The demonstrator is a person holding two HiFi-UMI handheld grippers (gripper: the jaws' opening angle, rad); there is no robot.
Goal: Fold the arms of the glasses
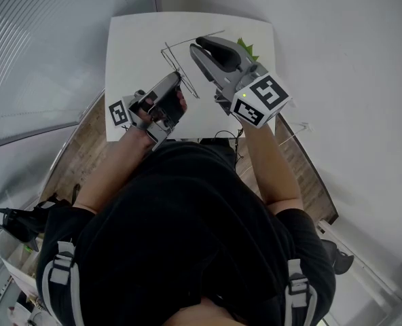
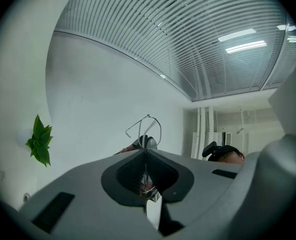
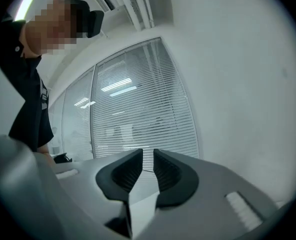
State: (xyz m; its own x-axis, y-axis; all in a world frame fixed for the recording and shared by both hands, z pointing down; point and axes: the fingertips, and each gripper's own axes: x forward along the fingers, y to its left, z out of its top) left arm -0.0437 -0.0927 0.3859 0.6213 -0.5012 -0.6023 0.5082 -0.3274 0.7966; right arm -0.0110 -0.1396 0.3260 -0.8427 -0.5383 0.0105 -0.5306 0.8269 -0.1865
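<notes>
The thin wire-framed glasses [image 1: 187, 41] are held up over the white table [image 1: 130, 39]. My left gripper [image 1: 179, 79] is shut on the frame. In the left gripper view the jaws of the left gripper [image 2: 146, 151] meet on the wire, and a lens rim [image 2: 148, 116] stands up just past their tips. My right gripper [image 1: 201, 44] is over the far side of the glasses. In the right gripper view its jaws [image 3: 148, 156] stand a little apart, and a thin glasses arm [image 3: 147, 170] crosses the gap without being pinched.
A small green plant [image 1: 245, 46] sits at the table's far right, behind the right gripper, and shows again as the plant [image 2: 39, 140] in the left gripper view. Wooden floor [image 1: 85, 148] lies beside the table. Blinds and a glass wall fill both gripper views.
</notes>
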